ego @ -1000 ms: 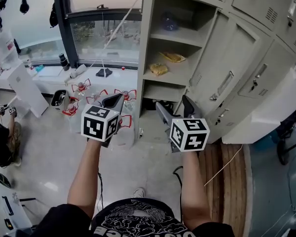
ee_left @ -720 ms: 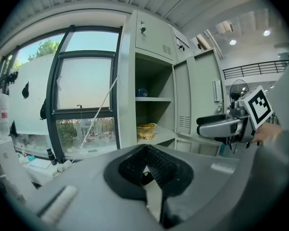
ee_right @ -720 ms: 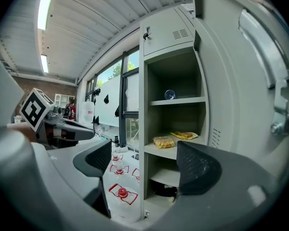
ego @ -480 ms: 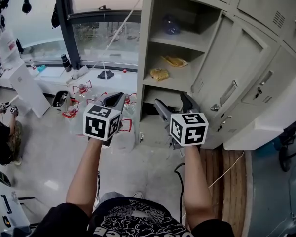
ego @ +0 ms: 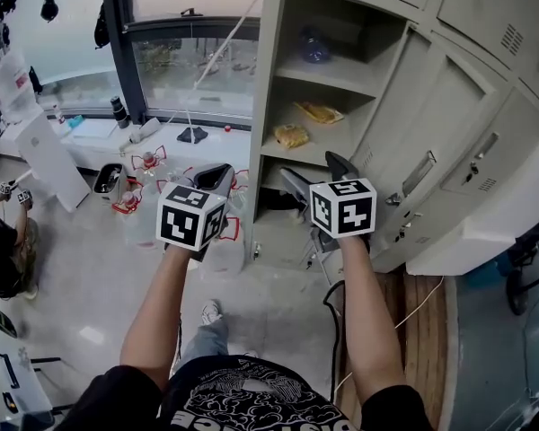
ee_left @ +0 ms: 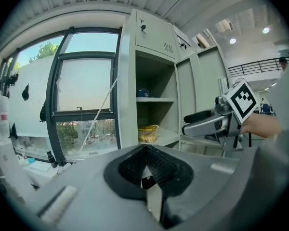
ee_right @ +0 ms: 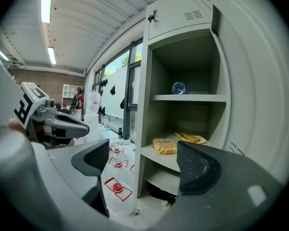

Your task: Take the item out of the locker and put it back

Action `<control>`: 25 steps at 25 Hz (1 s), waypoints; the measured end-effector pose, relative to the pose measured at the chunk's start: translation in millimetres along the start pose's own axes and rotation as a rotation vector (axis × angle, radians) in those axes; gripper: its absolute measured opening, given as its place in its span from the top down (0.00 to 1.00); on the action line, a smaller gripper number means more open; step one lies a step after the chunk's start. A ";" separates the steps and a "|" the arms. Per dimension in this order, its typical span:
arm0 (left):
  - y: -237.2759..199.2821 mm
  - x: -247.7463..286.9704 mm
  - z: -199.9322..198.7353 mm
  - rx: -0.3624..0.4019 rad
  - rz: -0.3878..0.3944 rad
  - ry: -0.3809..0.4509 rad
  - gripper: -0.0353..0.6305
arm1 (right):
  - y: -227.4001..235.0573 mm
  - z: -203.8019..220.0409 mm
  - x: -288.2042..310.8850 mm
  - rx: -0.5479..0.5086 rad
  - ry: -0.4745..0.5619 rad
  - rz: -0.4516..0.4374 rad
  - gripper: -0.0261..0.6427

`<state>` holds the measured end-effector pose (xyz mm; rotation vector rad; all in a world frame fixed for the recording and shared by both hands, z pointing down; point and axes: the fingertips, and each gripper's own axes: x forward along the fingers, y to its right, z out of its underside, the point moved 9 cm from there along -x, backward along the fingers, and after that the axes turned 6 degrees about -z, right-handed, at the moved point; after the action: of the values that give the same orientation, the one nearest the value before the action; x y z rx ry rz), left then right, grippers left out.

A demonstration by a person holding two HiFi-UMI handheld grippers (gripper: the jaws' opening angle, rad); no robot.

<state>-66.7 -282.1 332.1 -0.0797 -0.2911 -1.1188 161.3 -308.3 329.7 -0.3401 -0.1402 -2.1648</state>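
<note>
Standing open, the locker (ego: 268, 79) faced the right hand-held gripper (ego: 312, 169), jaws wide apart and empty, and the left hand-held gripper (ego: 217, 174), closed on nothing; beyond both, a yellow snack packet (ego: 291, 136) lay near the middle shelf's (ego: 334, 148) front edge.

Clear water jugs (ee_right: 116, 190) with red handles stand on the floor (ego: 99, 277) near the window (ego: 193, 74).

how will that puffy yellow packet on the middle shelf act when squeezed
The puffy yellow packet looks like a soft, crinkled bag, so it will probably crumple rather than stay stiff. It seems light, so a nudge may slide it along the middle shelf. It lies flat, so rolling is unlikely.
</note>
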 end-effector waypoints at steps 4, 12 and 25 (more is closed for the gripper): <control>-5.7 13.6 -1.5 0.002 0.020 0.002 0.95 | 8.7 -5.1 18.7 -0.015 -0.037 -0.016 0.26; -20.0 44.1 -6.6 0.017 0.069 -0.006 0.95 | 35.1 -11.9 58.8 -0.007 -0.115 -0.048 0.24; -50.9 84.5 -12.3 0.046 0.110 -0.020 0.95 | 62.8 -8.7 113.6 -0.053 -0.227 -0.080 0.19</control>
<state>-75.8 -380.9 338.9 -0.0655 -0.3258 -1.0022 148.7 -435.7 353.1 -0.6199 -0.2276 -2.2071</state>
